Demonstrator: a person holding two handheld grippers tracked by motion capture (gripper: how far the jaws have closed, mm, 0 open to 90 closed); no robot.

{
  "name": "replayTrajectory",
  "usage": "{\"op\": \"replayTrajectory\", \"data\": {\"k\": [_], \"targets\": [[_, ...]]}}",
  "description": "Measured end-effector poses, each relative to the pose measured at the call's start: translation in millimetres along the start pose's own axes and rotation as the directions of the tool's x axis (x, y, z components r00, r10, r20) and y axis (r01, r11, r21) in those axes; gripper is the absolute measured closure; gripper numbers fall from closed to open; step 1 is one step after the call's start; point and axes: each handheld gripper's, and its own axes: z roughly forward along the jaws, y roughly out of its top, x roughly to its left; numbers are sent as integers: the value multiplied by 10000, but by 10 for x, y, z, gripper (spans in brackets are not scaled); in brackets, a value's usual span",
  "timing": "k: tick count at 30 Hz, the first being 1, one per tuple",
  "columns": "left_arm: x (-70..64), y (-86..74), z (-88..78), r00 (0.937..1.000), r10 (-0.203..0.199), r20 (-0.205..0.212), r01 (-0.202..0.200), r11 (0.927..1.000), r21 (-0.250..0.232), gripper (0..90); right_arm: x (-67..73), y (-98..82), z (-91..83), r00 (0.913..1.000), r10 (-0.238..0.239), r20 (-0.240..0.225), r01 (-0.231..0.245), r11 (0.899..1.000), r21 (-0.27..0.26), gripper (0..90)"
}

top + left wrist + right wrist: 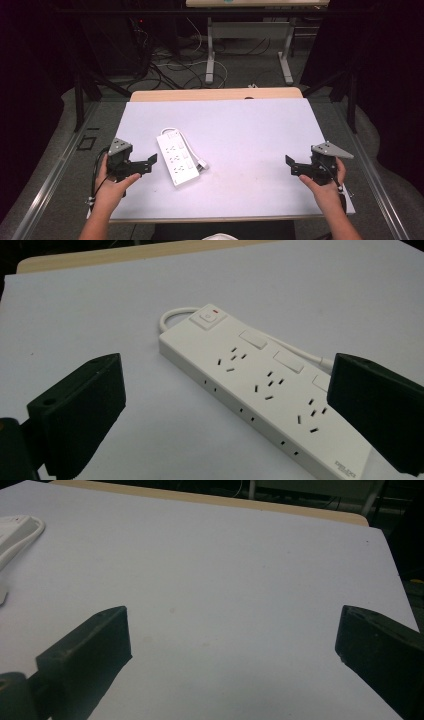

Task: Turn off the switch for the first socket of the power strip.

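On the white-covered counter (pixel 250 130) a white power strip (pixel 177 157) lies flat, left of centre, just beside the left gripper (pixel 150 163), whose jaws are spread wide and empty. It is probably best closed across the strip's narrow width, kept level. The right gripper (pixel 291 166), likewise open and empty, is held well apart over bare counter.

White sheet (pixel 250 130) covers wooden table (pixel 215 94); cables (pixel 170 65) on floor beyond

Both forearms are bare, no sleeves. Each hand carries a black two-jaw gripper: the left gripper (pixel 148 164) and right gripper (pixel 290 167) each have blocky matte jaws, a grey three-cornered plate on top, and what looks like a thin black cable trailing back.
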Motion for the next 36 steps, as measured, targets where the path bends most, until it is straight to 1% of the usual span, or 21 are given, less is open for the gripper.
{"op": "replayTrajectory", "data": {"k": [1, 2, 3, 6, 7, 8, 9, 11, 12, 16, 17, 19, 22, 26, 27, 28, 29, 30, 32, 33, 36], "targets": [[-17, 7, 2, 10000, 52, 42, -51, 10000, -66, 30, 4, -4, 6, 10000, 58, -6, -58, 10000, 39, 8], [-35, 13, 3, 9999, 99, 85, -99, 9999, -70, 36, 0, -6, 10, 10000, -14, 3, 14, 9999, 113, 8], [-59, 15, 8, 9999, 71, 111, -69, 9999, -142, 42, 3, -10, 19, 10000, 9, 57, -9, 10000, 61, 8], [-110, 23, 8, 9995, 262, 159, -259, 9995, -195, 70, 13, -14, 24, 10000, 77, 19, -77, 9999, 65, 8], [-134, 21, 10, 9996, 185, 215, -180, 9996, -219, 77, 17, -12, 29, 10000, -45, -83, 46, 10000, 83, 8], [-146, 24, 11, 9994, 286, 216, -281, 9993, -235, 77, 17, -12, 29, 10000, -45, -83, 46, 10000, 83, 8], [-160, 27, 10, 9991, 347, 242, -342, 9992, -212, 101, 37, -16, 39, 9999, -23, -116, 24, 10000, 54, 10], [-188, 31, 13, 9988, 399, 275, -393, 9990, -227, 114, 37, -16, 44, 9999, -100, -134, 101, 9999, 48, 11], [-196, 33, 14, 9984, 477, 290, -471, 9986, -227, 143, 40, -18, 50, 9998, -123, -141, 125, 9998, 124, 13], [-235, 28, 29, 9978, 545, 367, -540, 9984, -145, 163, 32, -27, 65, 9999, -100, -132, 102, 9999, 139, 16], [-240, 27, 33, 9975, 620, 349, -615, 9980, -149, 168, 29, -30, 69, 9999, -101, -116, 103, 9999, 134, 17], [-256, 23, 36, 9964, 787, 304, -784, 9969, -112, 237, 25, -35, 79, 9999, -33, -140, 35, 9999, 118, 17], [-288, 16, 44, 9942, 1054, 226, -1053, 9944, -59, 285, 24, -39, 81, 9999, -72, -152, 74, 9998, 164, 19], [-305, 20, 45, 9946, 1014, 216, -1015, 9948, 4, 311, 25, -44, 87, 9999, -24, -150, 27, 9998, 203, 21], [-309, 25, 45, 9944, 1023, 250, -1025, 9947, 50, 334, 17, -47, 91, 9998, -66, -188, 70, 9997, 222, 21], [-309, 33, 45, 9941, 1043, 288, -1046, 9944, 118, 337, 16, -50, 97, 9999, -68, -120, 70, 9999, 154, 21], [-315, 40, 52, 9948, 985, 276, -988, 9950, 114, 337, 13, -49, 93, 9998, -46, -182, 50, 9998, 208, 22], [-314, 53, 56, 9940, 1045, 309, -1051, 9943, 172, 337, 13, -49, 93, 9998, -46, -182, 50, 9998, 208, 22], [-325, 85, 70, 9941, 1055, 252, -1060, 9941, 222, 337, 11, -48, 94, 9999, -29, -162, 33, 9997, 235, 22], [-326, 97, 72, 9937, 1081, 299, -1089, 9937, 259, 337, 18, -50, 96, 9999, 54, -148, -50, 9997, 258, 22], [-349, 135, 102, 9935, 1042, 467, -1055, 9941, 258, 341, 21, -53, 108, 9999, 17, -140, -14, 9998, 201, 24]]}}
